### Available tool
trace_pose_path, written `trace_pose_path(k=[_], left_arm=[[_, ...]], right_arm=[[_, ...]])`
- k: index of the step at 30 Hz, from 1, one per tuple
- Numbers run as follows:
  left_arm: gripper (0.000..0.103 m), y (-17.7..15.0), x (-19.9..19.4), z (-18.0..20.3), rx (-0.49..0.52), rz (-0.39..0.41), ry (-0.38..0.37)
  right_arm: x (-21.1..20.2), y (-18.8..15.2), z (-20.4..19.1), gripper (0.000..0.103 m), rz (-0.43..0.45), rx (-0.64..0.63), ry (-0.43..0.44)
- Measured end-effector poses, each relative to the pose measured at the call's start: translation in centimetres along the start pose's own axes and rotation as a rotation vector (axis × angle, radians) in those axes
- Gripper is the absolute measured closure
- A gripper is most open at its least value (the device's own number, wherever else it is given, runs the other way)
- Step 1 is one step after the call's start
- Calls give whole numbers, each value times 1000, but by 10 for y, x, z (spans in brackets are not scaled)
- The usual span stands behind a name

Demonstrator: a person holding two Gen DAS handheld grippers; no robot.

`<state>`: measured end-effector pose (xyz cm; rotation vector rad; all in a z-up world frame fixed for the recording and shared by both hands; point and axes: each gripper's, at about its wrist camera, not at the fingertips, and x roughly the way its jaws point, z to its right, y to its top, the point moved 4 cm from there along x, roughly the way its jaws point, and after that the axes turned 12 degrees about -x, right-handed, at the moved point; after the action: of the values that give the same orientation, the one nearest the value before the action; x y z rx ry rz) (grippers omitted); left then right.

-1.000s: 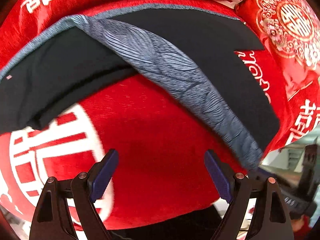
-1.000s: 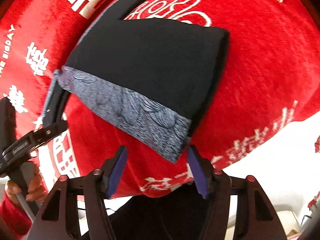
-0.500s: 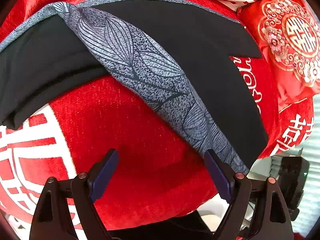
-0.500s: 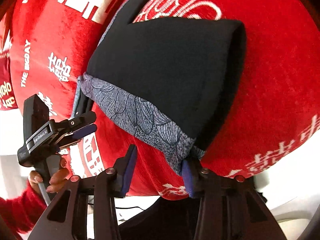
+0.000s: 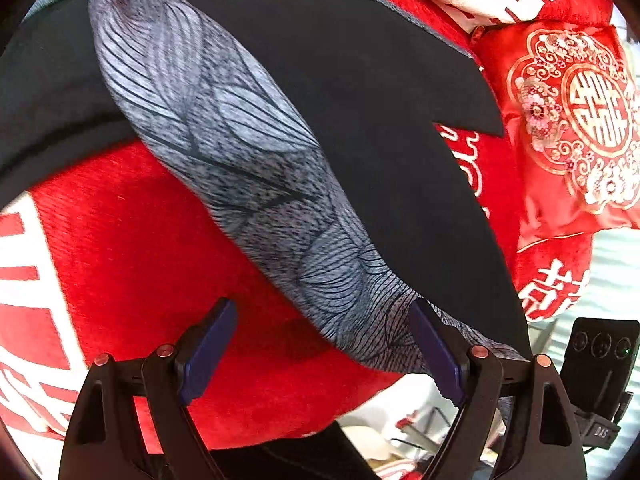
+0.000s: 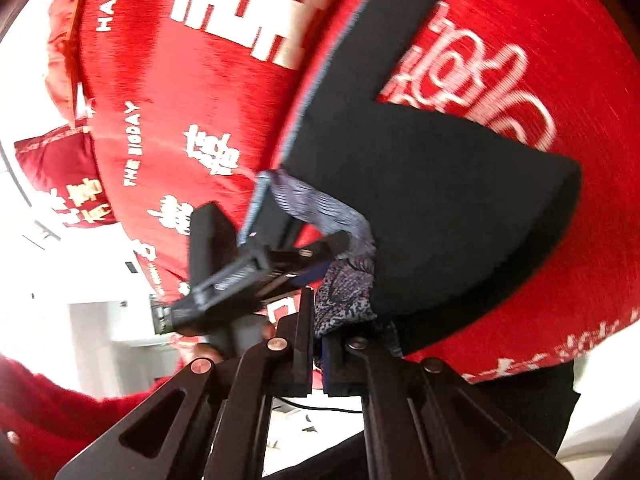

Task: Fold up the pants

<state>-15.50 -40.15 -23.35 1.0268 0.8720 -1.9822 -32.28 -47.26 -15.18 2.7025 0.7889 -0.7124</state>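
Black pants (image 5: pixel 360 92) with a grey leaf-patterned waistband (image 5: pixel 240 160) lie on a red bedspread (image 5: pixel 132 248). My left gripper (image 5: pixel 320 344) is open; the waistband's near end lies against its right finger (image 5: pixel 432 344). In the right wrist view the pants (image 6: pixel 440 208) lie partly folded. My right gripper (image 6: pixel 316 344) is shut on the waistband's corner (image 6: pixel 344 296). The left gripper (image 6: pixel 256 268) shows there too, close beside the same waistband end.
A red embroidered cushion (image 5: pixel 572 120) lies at the right. The bed's edge is near both grippers, with white floor and furniture beyond. A black device (image 5: pixel 600 376) stands off the bed at the lower right. A red-sleeved arm (image 6: pixel 60 400) holds the left gripper.
My right gripper closed on the waistband corner. My left gripper moved in toward the waistband's near end and stayed open. The two grippers came close together.
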Motion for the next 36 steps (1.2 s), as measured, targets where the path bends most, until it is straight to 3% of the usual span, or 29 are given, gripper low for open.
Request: trace_pose_path(k=[3, 4, 5, 8, 10, 14, 20, 22, 26, 30, 31, 34, 36], left_arm=[[15, 3, 7, 2, -21, -2, -30], [24, 4, 6, 2, -24, -1, -41], [51, 5, 7, 4, -24, -5, -59], [80, 9, 8, 9, -17, -10, -77], [88, 13, -1, 20, 7, 16, -64], [88, 32, -31, 49, 39, 90, -71], [88, 89, -58, 106, 103, 203, -98], [88, 113, -57, 120, 122, 239, -94], [88, 160, -47, 141, 160, 324, -28], [87, 191, -42, 136, 167, 418, 121], [83, 195, -41, 132, 161, 423, 148], [16, 197, -47, 113, 135, 470, 205], [16, 192, -49, 104, 144, 485, 223]], right_arm=[[-2, 3, -5, 100, -27, -19, 12], [0, 4, -6, 100, -37, -19, 11], [1, 5, -6, 100, -54, -16, 9], [-1, 11, -8, 100, -82, -11, 1], [-6, 21, -12, 100, -95, -19, -2], [-27, 57, -26, 100, -78, -100, -46], [-49, 154, -42, 100, -50, -287, -199], [-46, 182, -40, 100, -60, -310, -195], [-25, 246, -10, 100, -81, -323, -328], [10, 279, 26, 98, -131, -358, -471], [17, 282, 32, 98, -150, -378, -508], [30, 292, 52, 98, -189, -406, -612], [32, 298, 55, 97, -193, -385, -623]])
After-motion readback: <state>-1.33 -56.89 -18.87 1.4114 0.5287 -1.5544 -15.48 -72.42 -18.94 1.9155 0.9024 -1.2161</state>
